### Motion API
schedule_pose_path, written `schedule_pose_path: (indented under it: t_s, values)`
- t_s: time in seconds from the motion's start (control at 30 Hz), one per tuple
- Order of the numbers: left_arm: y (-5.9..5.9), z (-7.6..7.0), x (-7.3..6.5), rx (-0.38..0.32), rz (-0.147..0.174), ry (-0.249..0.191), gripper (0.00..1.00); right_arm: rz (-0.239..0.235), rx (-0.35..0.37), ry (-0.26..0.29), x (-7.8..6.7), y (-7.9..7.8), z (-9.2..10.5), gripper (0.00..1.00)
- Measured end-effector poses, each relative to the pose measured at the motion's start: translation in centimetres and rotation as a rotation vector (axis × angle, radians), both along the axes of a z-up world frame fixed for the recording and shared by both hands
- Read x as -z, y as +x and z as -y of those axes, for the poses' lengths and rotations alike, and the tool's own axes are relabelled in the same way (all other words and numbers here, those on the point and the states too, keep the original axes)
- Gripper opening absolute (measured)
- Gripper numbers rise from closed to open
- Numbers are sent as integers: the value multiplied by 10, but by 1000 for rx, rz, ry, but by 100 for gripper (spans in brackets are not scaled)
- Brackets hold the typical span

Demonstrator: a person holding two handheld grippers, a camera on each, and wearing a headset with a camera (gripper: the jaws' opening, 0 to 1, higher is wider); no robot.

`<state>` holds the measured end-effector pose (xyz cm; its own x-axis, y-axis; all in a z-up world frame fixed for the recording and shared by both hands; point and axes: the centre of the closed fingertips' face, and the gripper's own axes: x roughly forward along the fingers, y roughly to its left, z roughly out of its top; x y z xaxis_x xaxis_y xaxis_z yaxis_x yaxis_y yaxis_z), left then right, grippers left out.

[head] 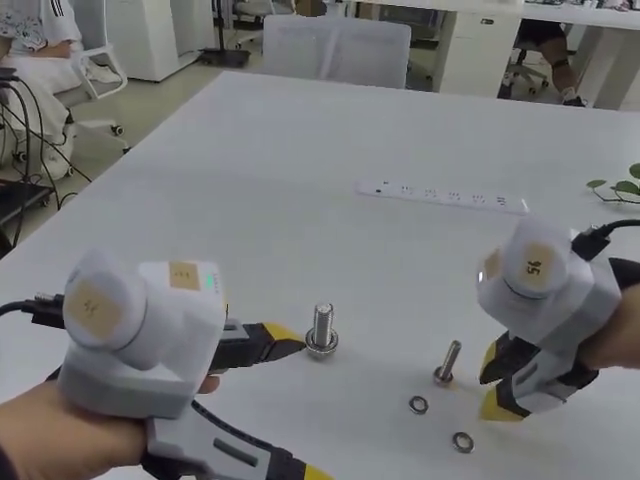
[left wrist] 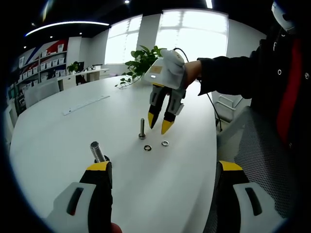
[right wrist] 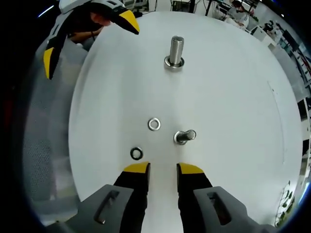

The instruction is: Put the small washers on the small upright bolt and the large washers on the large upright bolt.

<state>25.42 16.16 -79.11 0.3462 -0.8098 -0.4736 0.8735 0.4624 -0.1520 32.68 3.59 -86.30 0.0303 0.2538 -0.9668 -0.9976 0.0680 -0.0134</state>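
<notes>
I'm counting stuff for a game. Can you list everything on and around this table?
large upright bolt: 1, silver, standing on the table by the left gripper's tip
small upright bolt: 1, silver, standing to the right of the large one
loose washers: 2, grey metal, lying flat in front of the small upright bolt, one nearer it, one nearer the person
power strip: 1, white, farther back on the table
plant: 1, green leaves, right edge
table: 1, white
chair: 1, pale, beyond the far edge
left gripper: 1, white, black-and-yellow jaws, open, empty
right gripper: 1, same colours, open, empty
</notes>
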Motion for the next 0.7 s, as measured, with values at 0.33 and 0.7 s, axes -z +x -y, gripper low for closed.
schedule_pose_path:
  t_s: [0.33, 0.7]
  values:
    - [0, 1, -2, 1, 6, -3, 89, -12, -24, 33, -2, -18, -22, 23]
    - [-1, 1, -5, 1, 14, -8, 88, 1, -26, 77, 5, -20, -50, 23]
